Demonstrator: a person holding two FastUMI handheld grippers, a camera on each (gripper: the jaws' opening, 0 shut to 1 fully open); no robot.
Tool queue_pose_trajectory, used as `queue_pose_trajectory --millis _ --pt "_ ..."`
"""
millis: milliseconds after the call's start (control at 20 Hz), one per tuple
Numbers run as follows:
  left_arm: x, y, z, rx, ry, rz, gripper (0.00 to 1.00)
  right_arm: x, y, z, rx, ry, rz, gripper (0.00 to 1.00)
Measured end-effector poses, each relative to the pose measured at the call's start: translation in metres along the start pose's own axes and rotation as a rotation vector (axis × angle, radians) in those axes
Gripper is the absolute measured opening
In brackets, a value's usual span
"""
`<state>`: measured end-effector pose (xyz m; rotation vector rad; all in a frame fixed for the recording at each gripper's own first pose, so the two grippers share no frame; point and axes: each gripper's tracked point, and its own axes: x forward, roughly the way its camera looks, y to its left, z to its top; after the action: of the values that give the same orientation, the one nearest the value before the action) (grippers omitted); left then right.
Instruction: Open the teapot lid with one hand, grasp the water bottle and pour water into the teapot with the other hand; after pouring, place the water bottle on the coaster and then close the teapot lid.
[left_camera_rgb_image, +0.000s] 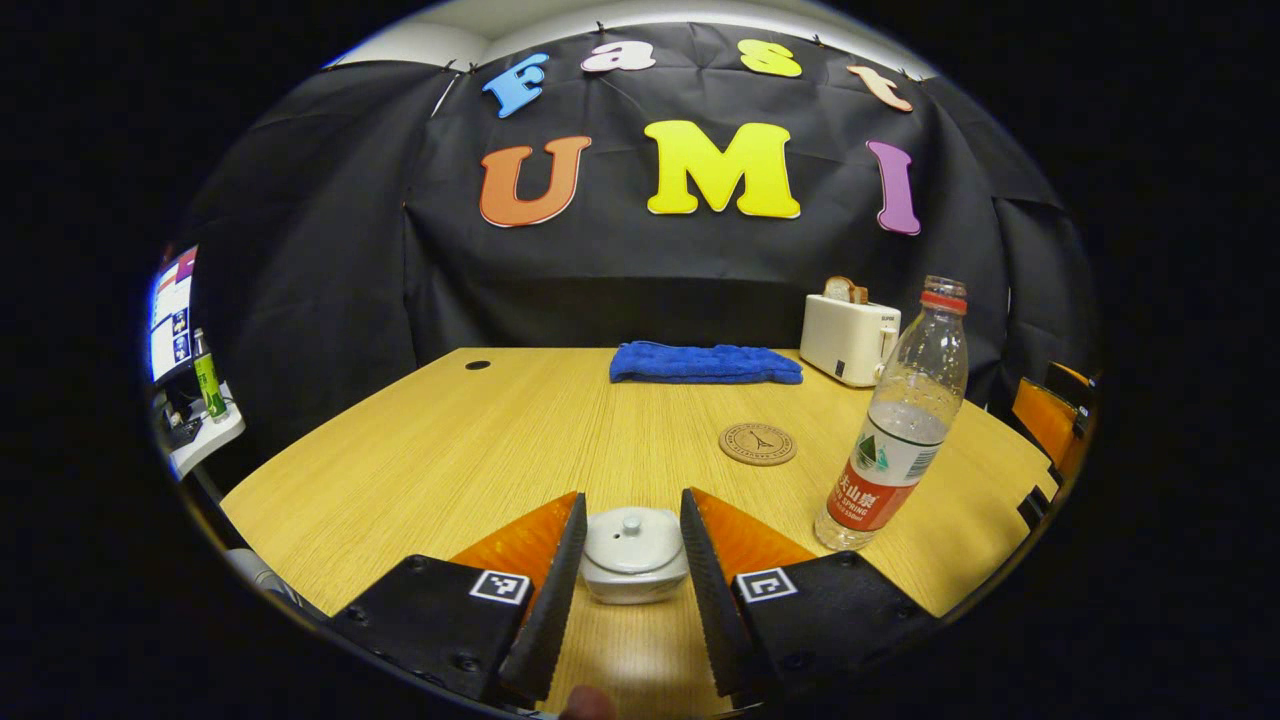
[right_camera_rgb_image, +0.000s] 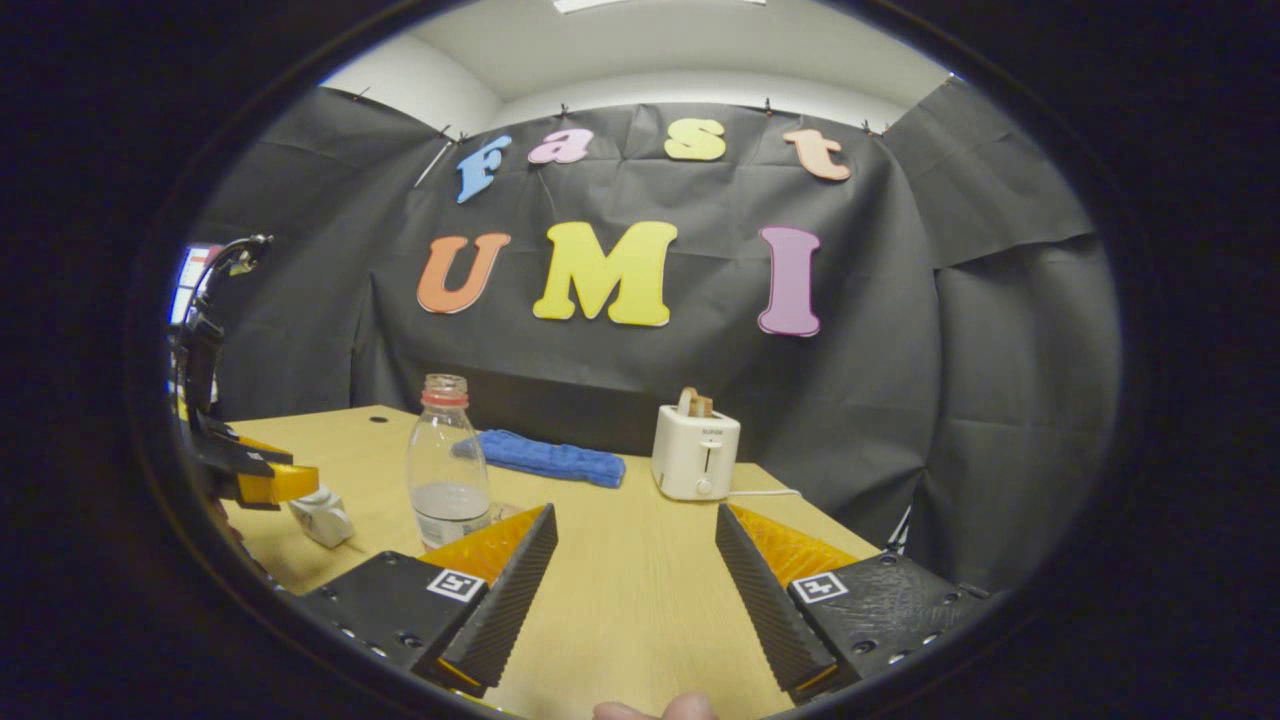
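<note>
The left gripper (left_camera_rgb_image: 632, 510) holds its fingers apart on either side of the teapot (left_camera_rgb_image: 634, 556), lid (left_camera_rgb_image: 632, 540) still on, near the table's (left_camera_rgb_image: 450, 450) front edge; whether they touch it I cannot tell. One bottle (left_camera_rgb_image: 900, 420) stands uncapped toward the right edge, one coaster (left_camera_rgb_image: 757, 444) mid-table, one blue cloth (left_camera_rgb_image: 705, 363) and one toaster (left_camera_rgb_image: 848, 338) along the far edge. The right gripper (right_camera_rgb_image: 635, 525) hangs spread over bare wood, and from the right gripper view the left gripper shows beside the teapot at the left edge.
</note>
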<state>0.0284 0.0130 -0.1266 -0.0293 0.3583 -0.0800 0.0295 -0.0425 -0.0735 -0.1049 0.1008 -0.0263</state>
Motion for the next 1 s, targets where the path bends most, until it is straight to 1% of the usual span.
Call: queue_pose_trajectory --millis 50,100,150,200,250,300,350,450,600,650,700,750,800,900,950,1000 --pt "0.002 0.0 -0.002 0.007 0.008 -0.003 0.52 0.002 0.001 -0.003 0.005 0.008 0.005 0.95" --pt "0.004 0.0 -0.004 0.014 0.018 -0.005 0.48 0.003 0.002 -0.004 0.008 0.013 0.007 0.98" --pt "0.004 0.0 -0.005 0.021 0.027 -0.001 0.42 0.005 0.002 -0.006 0.007 0.018 0.007 0.93" --pt "0.006 0.001 -0.004 0.026 0.027 0.002 0.4 0.006 0.002 -0.008 0.004 0.024 0.006 0.97" --pt "0.006 0.003 -0.004 0.027 0.032 0.006 0.36 0.007 0.001 -0.009 0.006 0.028 0.007 0.95" --pt "0.006 0.005 -0.004 0.026 0.038 0.01 0.34 0.007 0.002 -0.011 0.011 0.03 0.009 0.96" --pt "0.007 0.006 -0.003 0.026 0.039 0.015 0.28 0.007 0.001 -0.012 0.016 0.032 0.01 0.98" --pt "0.007 0.007 -0.003 0.012 0.041 0.018 0.21 0.008 0.001 -0.013 0.021 0.032 0.016 0.97" --pt "0.009 0.002 -0.002 0.013 0.033 0.01 0.16 0.008 -0.001 -0.013 0.024 0.029 0.022 0.95" --pt "0.009 0.002 -0.003 0.019 0.033 0.012 0.08 0.007 0.0 -0.012 0.026 0.027 0.026 0.95" --pt "0.009 0.002 -0.001 0.025 0.03 0.013 0.06 0.006 0.0 -0.012 0.03 0.026 0.036 0.95" --pt "0.01 0.002 0.0 0.02 0.028 0.015 0.05 0.005 0.004 -0.01 0.037 0.025 0.051 0.98" --pt "0.01 0.003 0.001 0.01 0.028 0.011 0.04 0.005 0.006 -0.009 0.047 0.023 0.063 0.95" --pt "0.008 0.002 0.005 -0.003 0.022 0.002 0.03 0.003 0.011 -0.006 0.07 0.02 0.096 0.95" --pt "0.006 0.004 0.008 -0.01 0.015 -0.002 0.03 0.002 0.015 -0.005 0.082 0.018 0.115 0.98" --pt "0.004 0.005 0.012 -0.018 0.003 -0.005 0.03 0.001 0.021 -0.006 0.091 0.022 0.135 0.95"
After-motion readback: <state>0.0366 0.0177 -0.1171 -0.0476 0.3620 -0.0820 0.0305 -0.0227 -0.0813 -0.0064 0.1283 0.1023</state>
